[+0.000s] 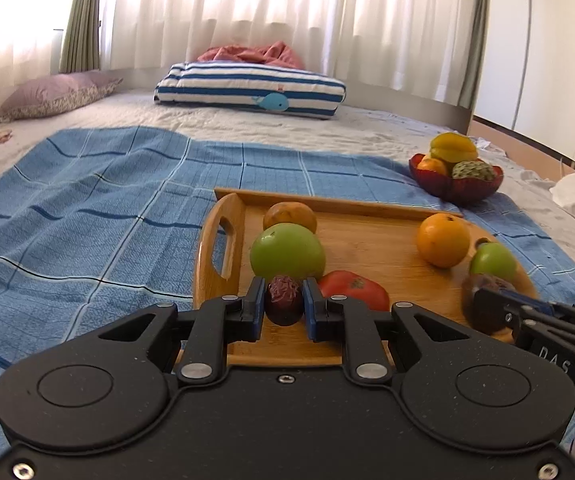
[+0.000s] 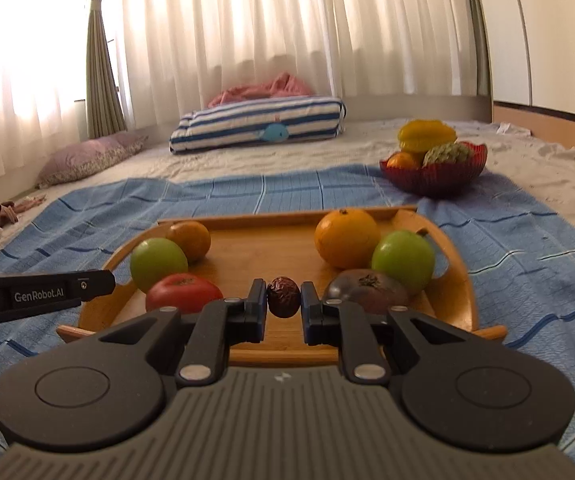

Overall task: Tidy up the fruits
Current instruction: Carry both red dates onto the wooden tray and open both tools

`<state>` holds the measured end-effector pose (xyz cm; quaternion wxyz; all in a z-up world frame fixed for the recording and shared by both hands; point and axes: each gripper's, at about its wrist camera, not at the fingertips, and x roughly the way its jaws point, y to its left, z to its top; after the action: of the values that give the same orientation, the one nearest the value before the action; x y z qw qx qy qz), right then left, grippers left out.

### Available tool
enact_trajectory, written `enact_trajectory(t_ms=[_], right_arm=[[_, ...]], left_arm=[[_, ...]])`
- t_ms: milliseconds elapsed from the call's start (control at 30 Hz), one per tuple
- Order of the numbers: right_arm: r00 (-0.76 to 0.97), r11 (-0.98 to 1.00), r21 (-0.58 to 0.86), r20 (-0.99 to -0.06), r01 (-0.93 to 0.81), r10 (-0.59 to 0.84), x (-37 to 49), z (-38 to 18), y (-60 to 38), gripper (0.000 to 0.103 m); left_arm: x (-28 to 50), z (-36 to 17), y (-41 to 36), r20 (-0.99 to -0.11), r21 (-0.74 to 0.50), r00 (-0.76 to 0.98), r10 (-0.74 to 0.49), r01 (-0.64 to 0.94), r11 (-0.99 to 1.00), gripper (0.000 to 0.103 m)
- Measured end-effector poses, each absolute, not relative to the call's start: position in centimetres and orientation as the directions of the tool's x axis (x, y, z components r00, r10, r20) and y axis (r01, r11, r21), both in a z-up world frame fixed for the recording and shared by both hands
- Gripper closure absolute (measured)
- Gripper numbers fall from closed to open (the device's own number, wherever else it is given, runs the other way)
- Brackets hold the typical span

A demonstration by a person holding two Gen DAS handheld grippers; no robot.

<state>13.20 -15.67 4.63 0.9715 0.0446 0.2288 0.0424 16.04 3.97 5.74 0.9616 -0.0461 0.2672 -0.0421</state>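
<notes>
a date [image 1: 284, 299] is clamped by the left gripper [image 1: 284, 304], another date [image 2: 283, 296] by the right gripper [image 2: 283, 305]; six fruits remain on the tray [image 2: 255, 248], three in the bowl [image 2: 433, 178] beyond it.

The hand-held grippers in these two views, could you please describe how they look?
Both are matte black with two round housings, silver pivot pins and short black fingers faced with blue pads. The left hand-held gripper has an all-black body; seen side-on it reads "GenRobot.AI". The right hand-held gripper has a ribbed grey panel; its side shows "DAS". No cables or sleeves are visible.
</notes>
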Motion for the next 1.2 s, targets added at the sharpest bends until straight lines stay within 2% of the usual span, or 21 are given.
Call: enact_trajectory(t_ms=[233,500,1200], right_arm=[[0.853,0.995,0.079,-0.513,-0.065,0.097,15.6,2.9,-14.9,0.083],[0.829,0.995,0.085,-0.553,-0.053,0.091,16.6,2.1,-15.0,0.082],[0.818,0.995,0.084,-0.569,-0.046,0.086,17.4,1.3,-14.7,0.082]], left_arm=[[18.3,3.9,3.4,-0.544,-0.083,0.835,-0.081,0.043,0.996,0.084],[19.6,2.6,3.3,-0.572,-0.079,0.817,-0.072,0.032,0.996,0.084],[20.5,1.6,3.0,-0.591,-0.069,0.804,-0.06,0.024,0.997,0.084]])
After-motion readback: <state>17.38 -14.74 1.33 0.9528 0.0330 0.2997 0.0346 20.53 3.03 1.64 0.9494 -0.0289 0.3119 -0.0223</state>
